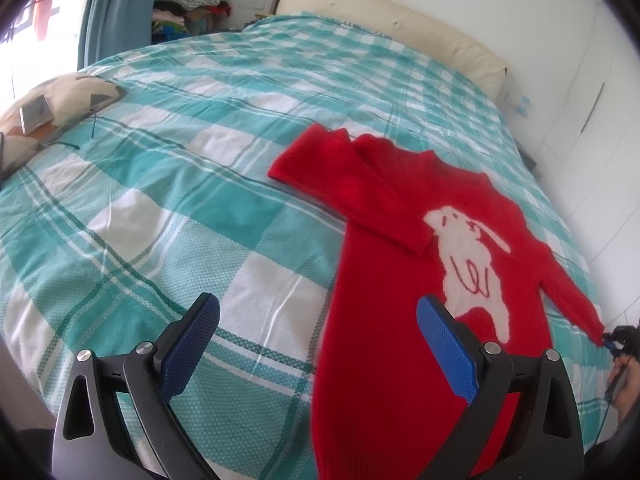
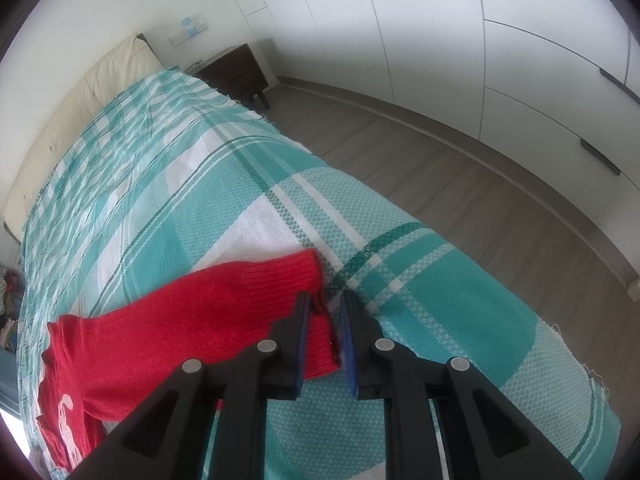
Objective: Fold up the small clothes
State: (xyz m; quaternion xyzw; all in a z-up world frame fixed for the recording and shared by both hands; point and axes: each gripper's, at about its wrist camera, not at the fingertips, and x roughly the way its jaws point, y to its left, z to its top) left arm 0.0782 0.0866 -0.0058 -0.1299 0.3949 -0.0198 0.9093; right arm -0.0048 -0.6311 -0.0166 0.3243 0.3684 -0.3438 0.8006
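Red sweater (image 1: 384,280): lies face-up on the checked bedspread (image 1: 168,208), one sleeve folded across its chest. Right gripper (image 2: 325,312): at the other sleeve's cuff (image 2: 296,276), jaws slightly parted with the cuff edge between them, likely placed to fold it inward. Left gripper (image 1: 320,340): wide apart, empty, above the sweater's hem side.

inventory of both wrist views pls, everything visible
sweater: 1, red with white animal motif, flat on bed, one sleeve folded across chest
bedspread: 1, teal and white plaid, covers bed
headboard cushion: 1, cream, at wall
pillow: 1, patterned, bed's far edge
phone: 1, silver, on pillow
clothes pile: 1, mixed, beside curtain
curtain: 1, blue
nightstand: 1, dark wood
wardrobe: white
left gripper: open, above sweater hem
right gripper: nearly closed around sleeve cuff
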